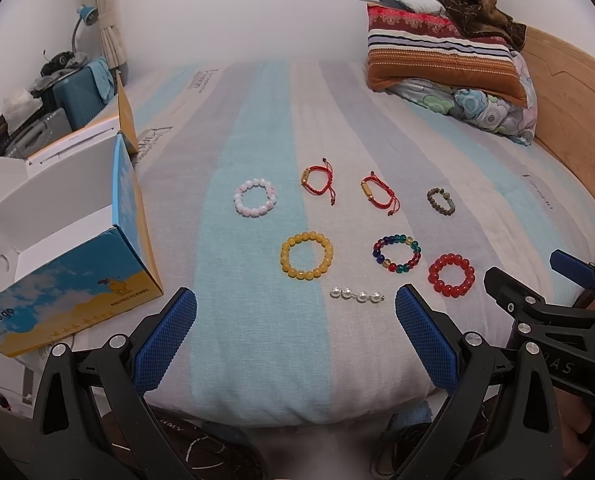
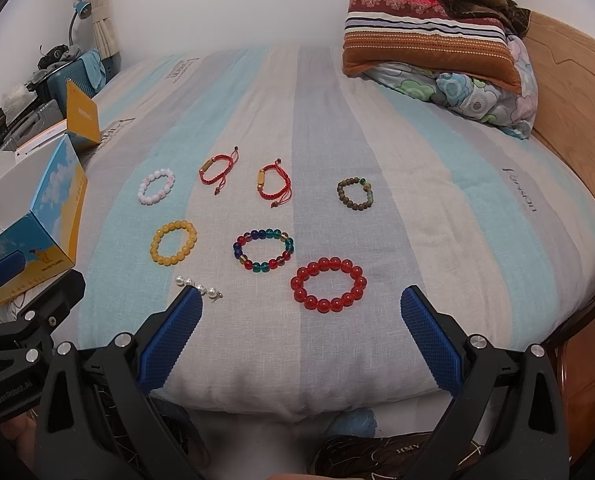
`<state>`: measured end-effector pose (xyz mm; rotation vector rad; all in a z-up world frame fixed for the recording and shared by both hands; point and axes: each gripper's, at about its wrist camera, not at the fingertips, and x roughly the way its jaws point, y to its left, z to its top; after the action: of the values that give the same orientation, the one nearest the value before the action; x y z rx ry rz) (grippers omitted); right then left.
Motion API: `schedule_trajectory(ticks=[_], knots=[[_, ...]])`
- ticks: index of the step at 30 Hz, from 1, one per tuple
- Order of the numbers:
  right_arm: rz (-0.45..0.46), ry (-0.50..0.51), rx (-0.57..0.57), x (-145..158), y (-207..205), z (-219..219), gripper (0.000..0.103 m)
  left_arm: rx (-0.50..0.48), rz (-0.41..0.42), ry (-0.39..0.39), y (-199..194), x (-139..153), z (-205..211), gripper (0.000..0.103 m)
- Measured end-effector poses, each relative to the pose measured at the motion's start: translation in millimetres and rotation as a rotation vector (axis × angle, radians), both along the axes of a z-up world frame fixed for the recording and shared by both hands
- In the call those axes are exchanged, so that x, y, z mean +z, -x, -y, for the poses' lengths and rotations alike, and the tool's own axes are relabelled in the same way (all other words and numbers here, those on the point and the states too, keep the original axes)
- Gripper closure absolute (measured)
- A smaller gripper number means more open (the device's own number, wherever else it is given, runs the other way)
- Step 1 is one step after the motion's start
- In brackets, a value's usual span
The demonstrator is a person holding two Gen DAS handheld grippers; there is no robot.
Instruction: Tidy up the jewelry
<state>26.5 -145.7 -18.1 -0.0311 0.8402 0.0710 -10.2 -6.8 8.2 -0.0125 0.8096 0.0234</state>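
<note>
At the left edge of the left wrist view an open box (image 1: 69, 280) is seen on the bed (image 1: 257, 340), its cavity facing up and toward the lower left. To the right of it, eight pieces are laid flat on the striped cover in loose rows: a pink bracelet (image 1: 256, 197), two red cords (image 1: 317, 181) and (image 1: 379, 196) and an olive bracelet (image 1: 440, 201) in the upper row, then a yellow bracelet (image 1: 306, 255), a mixed bracelet (image 1: 397, 253) and a red bracelet (image 1: 451, 275) below. Lowest, a pearl strand (image 1: 357, 295) is stretched with its long axis running left to right, just above the gap of the left gripper (image 1: 295, 332), whose jaws are spread wide with nothing between them. It is judged that the strand is most readily taken by this gripper, across its short width. In the right wrist view the red bracelet (image 2: 328, 284) is found directly above the gap of the right gripper (image 2: 301, 334), likewise spread and empty, with the strand (image 2: 197, 289) partly hidden behind its left finger (image 2: 169, 344). The box is nearer the left gripper.
</note>
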Motion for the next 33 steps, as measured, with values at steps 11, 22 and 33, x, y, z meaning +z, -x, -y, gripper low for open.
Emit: schedule_trajectory(ticks=[11,22,33], knots=[[0.007,-0.009,-0.009,0.2,-0.6,1.2,0.007,-0.007,-0.003,0.009,0.0,0.1,-0.2,0.005],[0.010,-0.007,-0.004,0.2,0.4,0.7,0.007,-0.006,-0.003,0.011,0.4,0.8,0.3,0.005],[0.015,-0.001,-0.005,3.5,0.9,0.8,0.007,0.005,0.000,-0.005,-3.1,2.3,-0.1,0.005]])
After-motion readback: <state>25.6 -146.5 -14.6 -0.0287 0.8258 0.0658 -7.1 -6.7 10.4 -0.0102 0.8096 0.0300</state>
